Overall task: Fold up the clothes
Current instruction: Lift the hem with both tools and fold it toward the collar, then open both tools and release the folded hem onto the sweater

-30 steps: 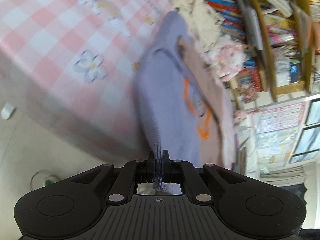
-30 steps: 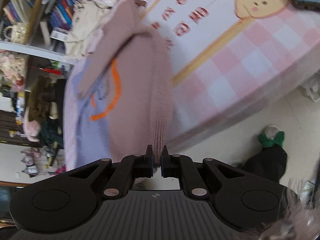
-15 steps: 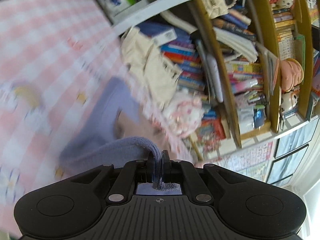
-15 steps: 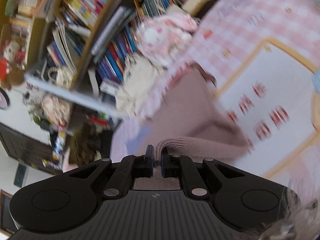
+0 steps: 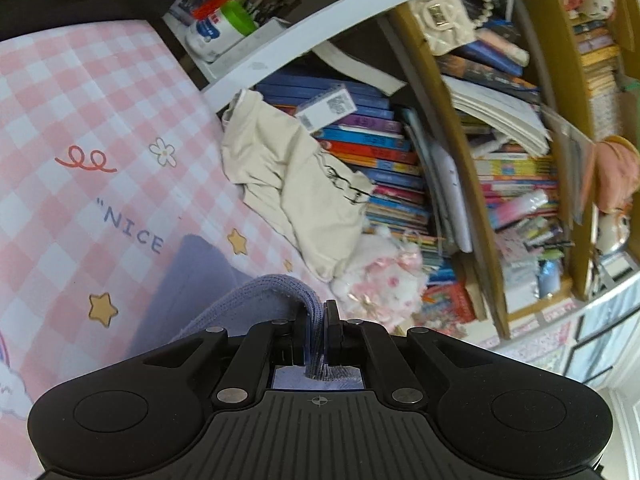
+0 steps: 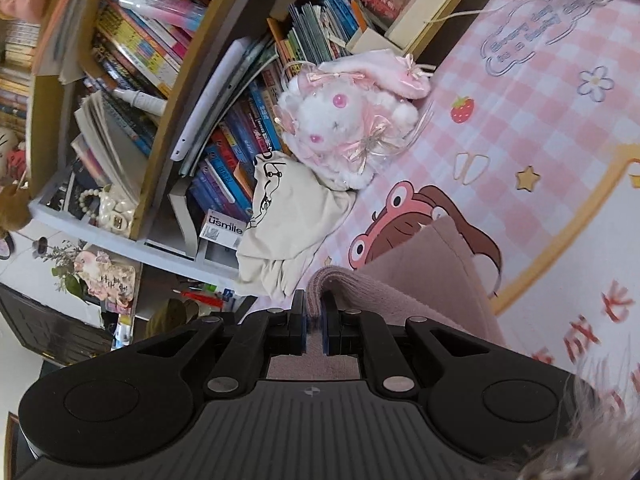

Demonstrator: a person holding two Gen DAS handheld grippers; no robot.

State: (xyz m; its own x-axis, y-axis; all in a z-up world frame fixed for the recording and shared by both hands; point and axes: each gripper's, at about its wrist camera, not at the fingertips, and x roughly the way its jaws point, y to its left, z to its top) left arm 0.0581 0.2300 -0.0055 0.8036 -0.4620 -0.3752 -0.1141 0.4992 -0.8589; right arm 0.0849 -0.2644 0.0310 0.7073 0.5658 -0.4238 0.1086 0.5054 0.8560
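1. Sweater, left wrist view: lavender knit sweater (image 5: 192,280) lies on the pink checked bedspread (image 5: 80,120), near its far edge beside the bookshelf. Ribbed hem arches up from the cloth into the left gripper (image 5: 318,320), whose jaws are clamped on that hem; a tuft of knit shows behind the fingers.
2. Same view, surroundings: cream garment (image 5: 296,184) is heaped at the bedspread's far edge, against the books. Pink-and-white plush toy (image 5: 384,276) sits just beside it, also at that edge. Bookshelf (image 5: 480,160) holds stacked, multicoloured books. The print "NICE", stars and a flower mark the bedspread.
3. Sweater, right wrist view: the part seen here is dusty pink knit (image 6: 432,280), lying on the bedspread (image 6: 540,120) over a printed frog figure. Its ribbed edge curls up into the right gripper (image 6: 314,312), jaws pinched on that edge.
4. Same view, surroundings: cream garment (image 6: 288,224) lies at the bedspread's far edge, touching the plush toy (image 6: 344,128), which leans against the bookshelf (image 6: 160,120). A small box marked "usmile" (image 6: 222,230) rests on the shelf beside the cream garment.
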